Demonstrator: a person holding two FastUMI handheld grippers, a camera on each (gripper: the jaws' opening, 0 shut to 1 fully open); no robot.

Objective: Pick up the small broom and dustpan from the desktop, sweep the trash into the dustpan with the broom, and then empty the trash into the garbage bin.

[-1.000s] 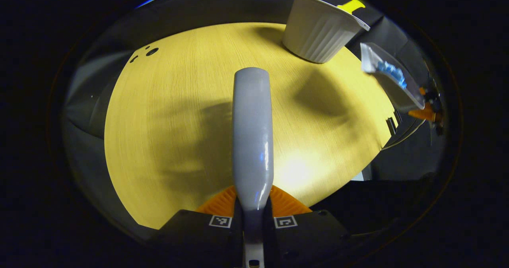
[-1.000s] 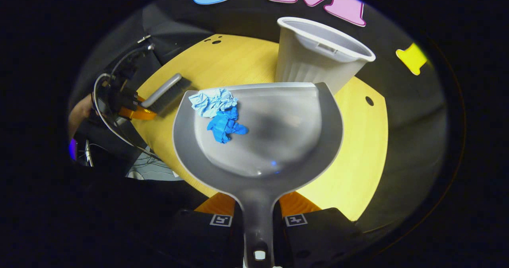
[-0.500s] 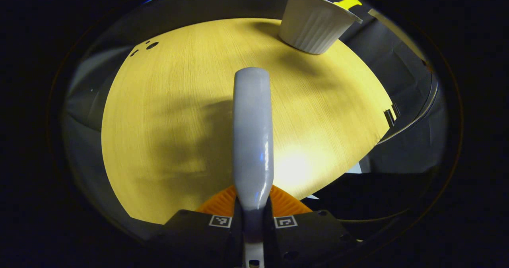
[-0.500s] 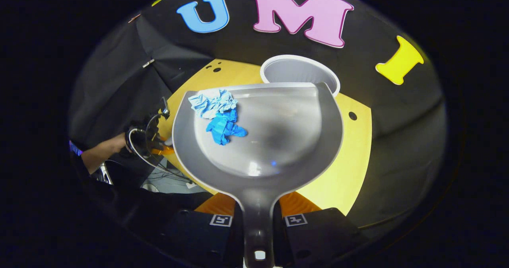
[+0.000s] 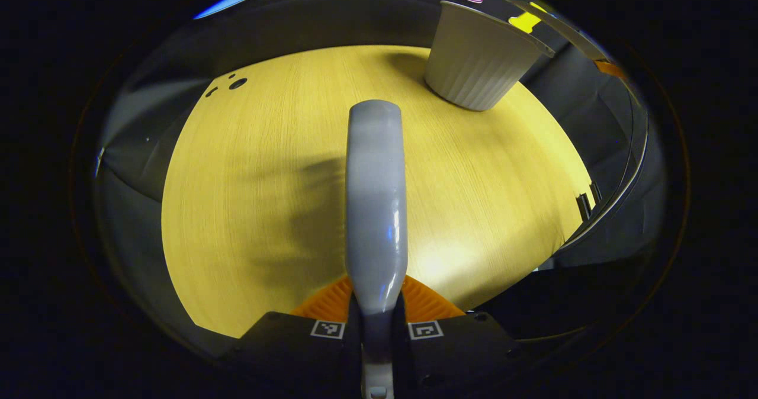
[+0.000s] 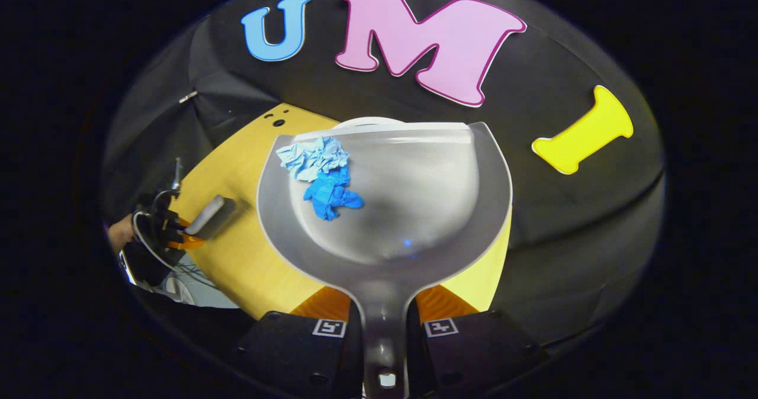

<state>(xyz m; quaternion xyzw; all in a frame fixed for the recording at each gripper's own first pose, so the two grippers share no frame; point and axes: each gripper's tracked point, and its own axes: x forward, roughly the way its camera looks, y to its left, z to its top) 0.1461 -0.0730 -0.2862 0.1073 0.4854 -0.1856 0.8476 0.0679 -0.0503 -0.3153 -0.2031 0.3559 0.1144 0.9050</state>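
Left gripper (image 5: 377,319): I see my fingers squeezed tight on the broom's handle, one on each side.
Broom (image 5: 376,198): it sticks straight out from my left gripper, up in the air over the yellow table (image 5: 266,168). In the right gripper view it is small and far off at the left, near the table's edge.
Right gripper (image 6: 385,328): my fingers are pinched on the dustpan's handle, one on each side.
Dustpan (image 6: 414,209): I hold it up in the air, its front edge over the bin's rim.
Trash: a light blue paper ball (image 6: 311,157) and a dark blue paper ball (image 6: 330,195) touch each other inside the pan, near its front left.
Garbage bin (image 5: 477,61): white with ribs, standing upright at the far end of the table. In the right gripper view, just a bit of its rim peeks over the dustpan.
Hand (image 6: 118,231): a person's hand holds my left gripper, far off at the left.
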